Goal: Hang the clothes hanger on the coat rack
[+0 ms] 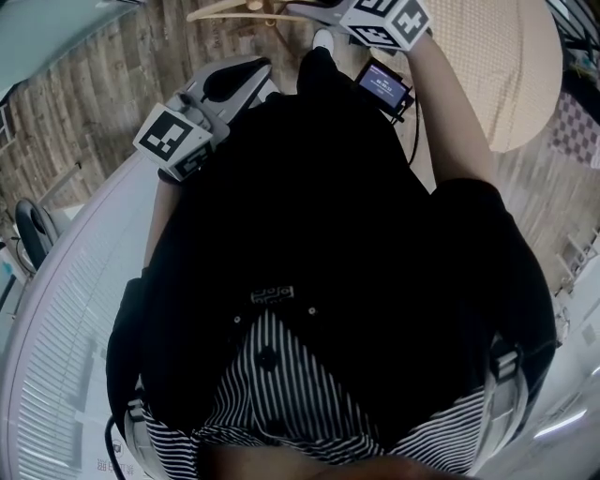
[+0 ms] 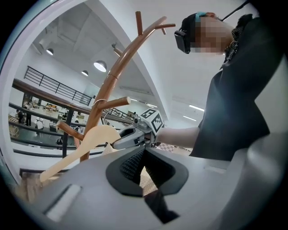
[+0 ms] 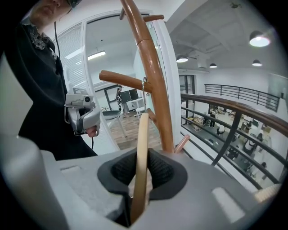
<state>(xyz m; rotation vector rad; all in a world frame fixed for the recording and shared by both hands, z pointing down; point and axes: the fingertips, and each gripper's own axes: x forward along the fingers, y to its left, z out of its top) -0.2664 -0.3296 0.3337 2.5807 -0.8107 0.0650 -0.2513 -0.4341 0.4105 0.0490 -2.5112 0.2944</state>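
Note:
A brown wooden coat rack (image 3: 155,81) rises right in front of me, with a side branch (image 3: 119,80). A pale wooden hanger (image 3: 140,148) stands edge-on between the pads of my right gripper (image 3: 141,168), which is shut on it. The hanger's metal hook (image 3: 144,83) loops over that branch close to the trunk. In the left gripper view the hanger (image 2: 85,146) slants beside the rack (image 2: 114,72), with the right gripper (image 2: 116,143) on its neck. My left gripper (image 2: 144,152) stays back from the rack, shut with nothing in it. In the head view the left gripper (image 1: 253,73) and right gripper (image 1: 314,11) show above my dark clothing.
A dark metal railing (image 3: 234,112) runs behind the rack, with a lower floor beyond it. A beige cushion (image 1: 506,66) lies at the right on the wooden floor (image 1: 94,94). A white slatted wall (image 1: 66,309) curves along the left. A chair (image 3: 102,114) stands further back.

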